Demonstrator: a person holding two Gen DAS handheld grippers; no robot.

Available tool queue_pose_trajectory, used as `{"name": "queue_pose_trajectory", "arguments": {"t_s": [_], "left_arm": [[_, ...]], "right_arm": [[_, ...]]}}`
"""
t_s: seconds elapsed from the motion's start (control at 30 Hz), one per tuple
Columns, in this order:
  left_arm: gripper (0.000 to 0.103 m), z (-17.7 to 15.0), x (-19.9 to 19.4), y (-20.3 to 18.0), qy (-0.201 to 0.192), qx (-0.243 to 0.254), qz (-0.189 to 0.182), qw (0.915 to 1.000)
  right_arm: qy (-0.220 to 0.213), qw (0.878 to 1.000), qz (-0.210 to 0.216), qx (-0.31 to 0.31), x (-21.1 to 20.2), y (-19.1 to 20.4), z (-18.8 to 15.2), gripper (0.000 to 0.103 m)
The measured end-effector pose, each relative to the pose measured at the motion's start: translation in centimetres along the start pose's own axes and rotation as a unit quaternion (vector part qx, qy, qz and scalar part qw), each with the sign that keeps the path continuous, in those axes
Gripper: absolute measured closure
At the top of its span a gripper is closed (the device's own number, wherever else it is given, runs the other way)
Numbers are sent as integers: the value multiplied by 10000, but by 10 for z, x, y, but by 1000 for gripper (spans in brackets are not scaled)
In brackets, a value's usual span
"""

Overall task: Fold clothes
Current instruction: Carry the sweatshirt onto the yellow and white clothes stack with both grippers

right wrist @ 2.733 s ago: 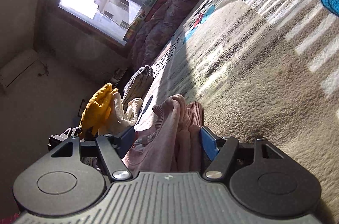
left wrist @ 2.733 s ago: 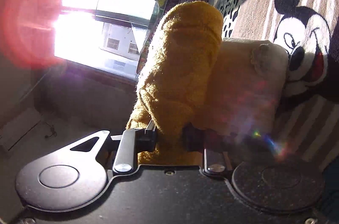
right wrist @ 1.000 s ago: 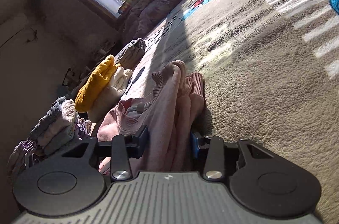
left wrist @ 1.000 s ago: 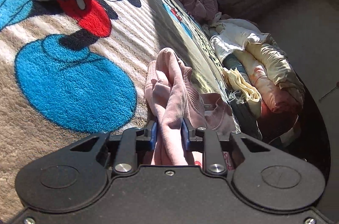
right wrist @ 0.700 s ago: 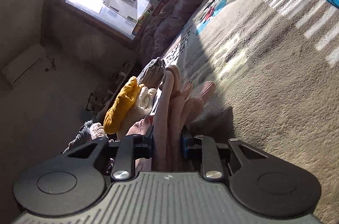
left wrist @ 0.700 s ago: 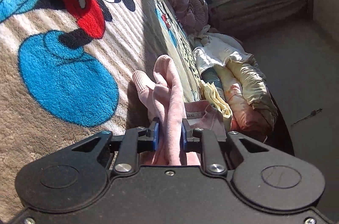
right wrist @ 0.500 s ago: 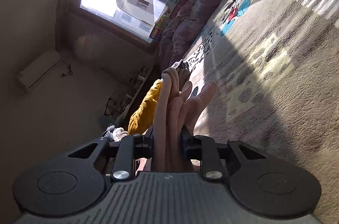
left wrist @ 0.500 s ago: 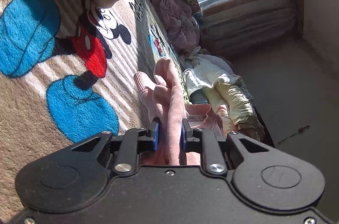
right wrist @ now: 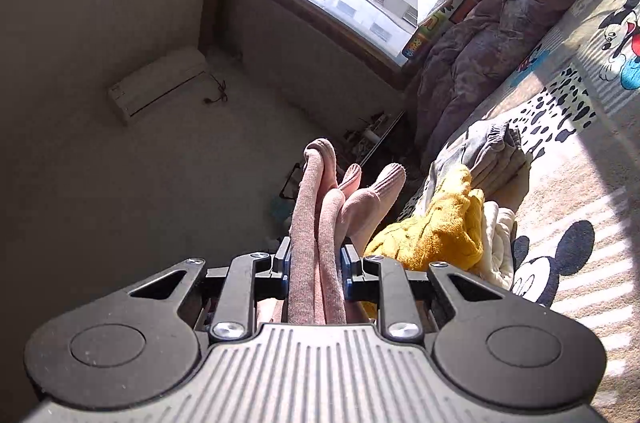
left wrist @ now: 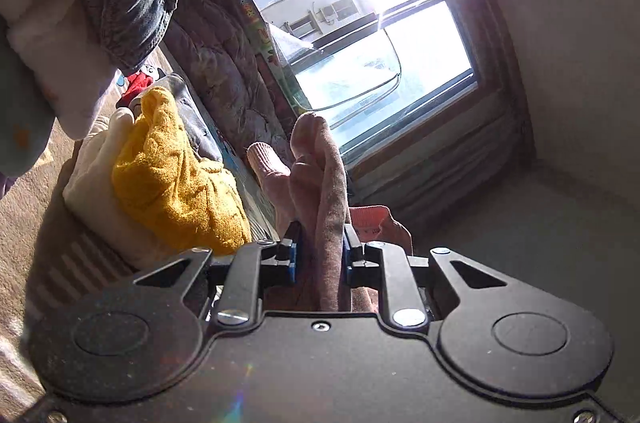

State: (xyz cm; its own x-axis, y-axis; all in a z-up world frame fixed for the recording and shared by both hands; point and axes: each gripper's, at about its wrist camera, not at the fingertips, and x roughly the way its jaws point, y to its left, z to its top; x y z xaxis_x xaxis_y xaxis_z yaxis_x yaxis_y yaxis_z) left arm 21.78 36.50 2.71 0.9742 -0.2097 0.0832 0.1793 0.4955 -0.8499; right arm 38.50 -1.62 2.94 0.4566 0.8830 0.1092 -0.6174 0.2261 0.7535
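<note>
Pink garment [left wrist: 324, 191] bunched, off blanket, pinched btwn both grippers. Left gripper [left wrist: 319, 257] narrow, clamped on it; right gripper [right wrist: 314, 265] same. Yellow knit [right wrist: 440, 227] on cream/grey stack nearby, on cartoon blanket [right wrist: 580, 183]. Window [left wrist: 360, 35] behind.

No legible text or labels

Left hand-held gripper [left wrist: 319, 257] clamps pink garment [left wrist: 320, 183] beside yellow sweater [left wrist: 176, 179].

Harsh sun through the window [left wrist: 360, 35] flares red; fisheye-bent edges.
</note>
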Motion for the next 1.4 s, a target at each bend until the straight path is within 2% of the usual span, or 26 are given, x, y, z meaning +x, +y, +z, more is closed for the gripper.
{"name": "queue_pose_trajectory", "arguments": {"t_s": [0.13, 0.27, 0.3, 0.33, 0.37, 0.4, 0.43, 0.47, 0.5, 0.57, 0.6, 0.63, 0.7, 0.73, 0.87, 0.97, 1.03, 1.1, 1.2, 1.27, 1.3, 1.33, 1.37, 1.4], "left_arm": [[85, 32, 32, 5, -300, 287, -51, 9991], [85, 50, 66, 22, -442, 444, 217, 9978], [85, 51, 75, 27, -465, 524, 516, 9962], [84, 50, 87, 32, -433, 735, 1067, 9906], [82, 46, 104, 37, -224, 1044, 1820, 9775], [82, 40, 121, 46, 116, 1266, 2621, 9566], [83, 34, 132, 57, 333, 1227, 3015, 9449], [80, 30, 134, 65, 314, 1132, 3046, 9452], [75, 28, 134, 65, 259, 1221, 3023, 9450], [70, 30, 140, 60, 295, 1499, 3059, 9397], [65, 30, 141, 60, 322, 1552, 3104, 9373], [64, 31, 142, 60, 337, 1558, 3136, 9361], [58, 31, 139, 57, 344, 1575, 3165, 9348], [57, 28, 135, 51, 325, 1641, 3167, 9337], [45, 11, 108, 17, 167, 2094, 3185, 9243], [45, 0, 95, 0, 212, 2365, 3182, 9178], [42, -7, 85, -9, 320, 2531, 3156, 9140], [28, -16, 75, -22, 460, 2783, 3193, 9047], [19, -25, 67, -41, 675, 3095, 3258, 8908], [15, -29, 58, -53, 756, 3265, 3323, 8816], [10, -30, 53, -59, 792, 3352, 3356, 8768], [7, -32, 48, -66, 854, 3427, 3401, 8716], [0, -34, 47, -72, 914, 3476, 3440, 8674], [0, -36, 45, -78, 961, 3536, 3496, 8623]], "right_arm": [[-236, 9994, 197, -183, 46, -5, 20, 79], [-381, 9990, 218, -119, 90, -26, 34, 79], [-369, 9992, 150, -84, 102, -36, 35, 79], [-336, 9994, 28, -37, 113, -46, 36, 79], [-211, 9994, -258, 84, 125, -62, 32, 79], [3, 9973, -668, 289, 138, -83, 23, 79], [218, 9927, -1077, 493, 151, -104, 14, 79], [354, 9875, -1379, 684, 160, -122, 5, 79], [363, 9842, -1508, 855, 161, -135, -6, 80], [87, 9840, -1391, 1113, 154, -146, -19, 80], [50, 9836, -1407, 1128, 152, -143, -19, 79], [69, 9834, -1440, 1101, 152, -141, -18, 78], [149, 9836, -1483, 1013, 151, -134, -13, 76], [169, 9836, -1530, 943, 151, -130, -10, 72], [34, 9821, -1818, 486, 140, -107, 6, 64], [100, 9815, -1910, 87, 128, -81, 8, 59], [306, 9780, -2053, -220, 119, -61, 3, 50], [592, 9710, -2254, -526, 112, -39, -3, 46], [961, 9593, -2471, -974, 103, -5, -9, 43], [1091, 9519, -2623, -1147, 95, 20, -10, 27], [1139, 9476, -2721, -1224, 92, 30, -10, 16], [1207, 9413, -2847, -1351, 89, 44, -10, 10], [1279, 9354, -2937, -1497, 86, 58, -10, 9], [1331, 9309, -2995, -1611, 83, 69, -10, 6]]}}
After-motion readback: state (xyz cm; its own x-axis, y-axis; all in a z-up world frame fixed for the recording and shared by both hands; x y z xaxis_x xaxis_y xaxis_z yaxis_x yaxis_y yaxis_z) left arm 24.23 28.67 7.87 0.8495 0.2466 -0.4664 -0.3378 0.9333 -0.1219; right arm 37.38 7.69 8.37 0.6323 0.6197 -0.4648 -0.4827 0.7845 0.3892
